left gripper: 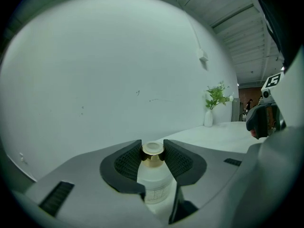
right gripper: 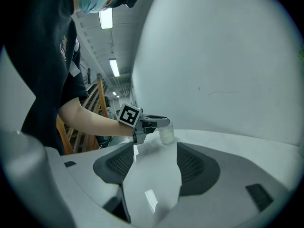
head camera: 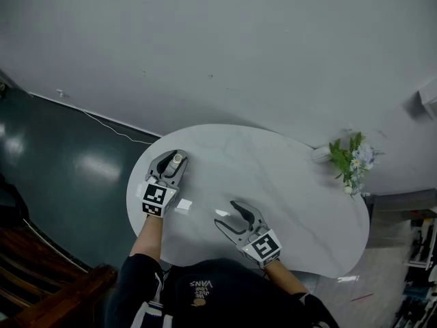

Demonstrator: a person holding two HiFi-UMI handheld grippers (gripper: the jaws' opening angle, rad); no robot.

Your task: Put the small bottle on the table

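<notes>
At the left side of the head view, the small bottle (head camera: pixel 177 158) is pinched at its neck by the left gripper (head camera: pixel 173 162), low over the white table (head camera: pixel 293 197). I cannot tell if it touches. Letting go seems left to do. The right gripper (head camera: pixel 235 217), lower centre, hangs spread and empty.

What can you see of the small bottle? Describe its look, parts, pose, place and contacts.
The small bottle is clear, glass or plastic by its look, with a gold collar, a pale cap and a printed label. It stands upright, pinched at the neck between the left gripper's dark ribbed pads, near the white table's edge. Whether its base touches the table is unclear.
</notes>
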